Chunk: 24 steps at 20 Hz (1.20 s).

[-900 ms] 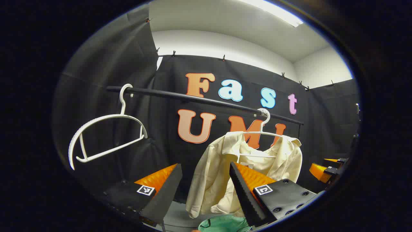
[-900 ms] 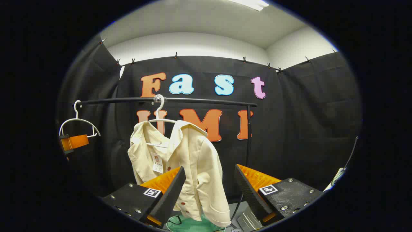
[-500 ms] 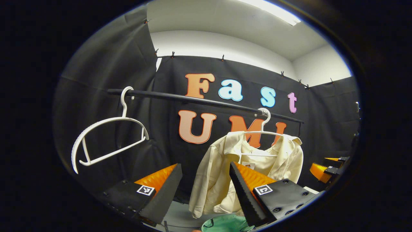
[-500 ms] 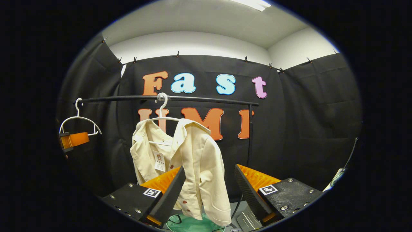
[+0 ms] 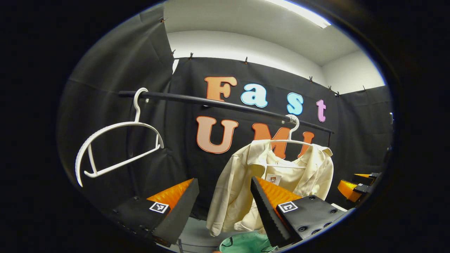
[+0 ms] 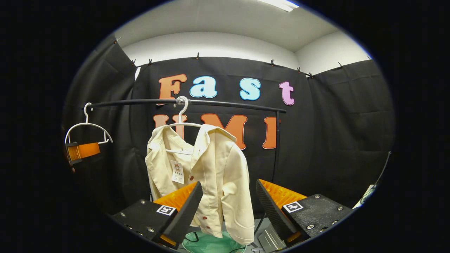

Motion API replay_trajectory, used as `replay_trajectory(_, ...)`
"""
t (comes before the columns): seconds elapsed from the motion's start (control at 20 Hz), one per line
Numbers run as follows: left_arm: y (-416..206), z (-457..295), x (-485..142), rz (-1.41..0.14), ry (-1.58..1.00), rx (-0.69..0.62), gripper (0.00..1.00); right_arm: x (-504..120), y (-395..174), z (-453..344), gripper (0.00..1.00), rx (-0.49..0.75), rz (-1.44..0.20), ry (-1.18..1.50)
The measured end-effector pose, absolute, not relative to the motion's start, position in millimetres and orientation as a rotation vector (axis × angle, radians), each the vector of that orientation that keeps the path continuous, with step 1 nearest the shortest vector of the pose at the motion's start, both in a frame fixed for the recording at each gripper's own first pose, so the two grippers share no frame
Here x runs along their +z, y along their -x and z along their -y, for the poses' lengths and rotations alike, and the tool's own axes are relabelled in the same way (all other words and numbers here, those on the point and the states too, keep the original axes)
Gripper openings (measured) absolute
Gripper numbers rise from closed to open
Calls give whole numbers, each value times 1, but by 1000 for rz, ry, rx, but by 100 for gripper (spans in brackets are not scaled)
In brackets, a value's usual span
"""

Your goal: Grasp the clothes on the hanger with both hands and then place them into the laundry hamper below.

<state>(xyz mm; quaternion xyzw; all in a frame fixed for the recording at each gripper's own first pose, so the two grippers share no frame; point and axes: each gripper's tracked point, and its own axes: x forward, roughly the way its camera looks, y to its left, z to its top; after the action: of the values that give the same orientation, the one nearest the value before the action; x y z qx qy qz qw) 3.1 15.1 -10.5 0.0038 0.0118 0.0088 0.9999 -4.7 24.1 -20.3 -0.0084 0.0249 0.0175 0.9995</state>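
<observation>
Black-draped booth (image 6: 334, 116); a black rail (image 6: 228, 104) spans it under a white ceiling (image 6: 218, 21).

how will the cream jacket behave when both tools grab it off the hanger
The cream jacket will probably be floppy: it hangs in soft folds with a drooping sleeve. It looks light, as a thin white hanger carries it. It may snag, since the collar wraps the hanger's shoulders.

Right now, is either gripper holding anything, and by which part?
Nothing is held. The left gripper and right gripper are both open, short of the cream jacket, which hangs on its hanger above the green hamper.
</observation>
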Motion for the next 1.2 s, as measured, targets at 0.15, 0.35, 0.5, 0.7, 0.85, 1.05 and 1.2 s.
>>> replay_trajectory(0.15,-8,-12,-17,-36,-11,7,100,-28,-2,-29,95,39,-67,21)
replay_trajectory(0.35,-19,-8,-31,-71,-14,-8,97,-42,-11,-39,95,57,-94,12)
replay_trajectory(0.5,-27,-1,-43,-95,-22,-22,97,-50,-19,-49,95,75,-110,7)
replay_trajectory(0.7,-40,12,-57,-122,-20,-57,100,-61,-36,-58,95,92,-127,8)
replay_trajectory(0.85,-51,24,-68,-143,-19,-86,97,-71,-47,-65,95,100,-150,-7)
replay_trajectory(1.05,-65,41,-83,-169,-41,-127,97,-84,-65,-71,95,111,-172,-10)
replay_trajectory(1.2,-78,51,-100,-199,-49,-148,100,-93,-79,-81,95,126,-193,-14)
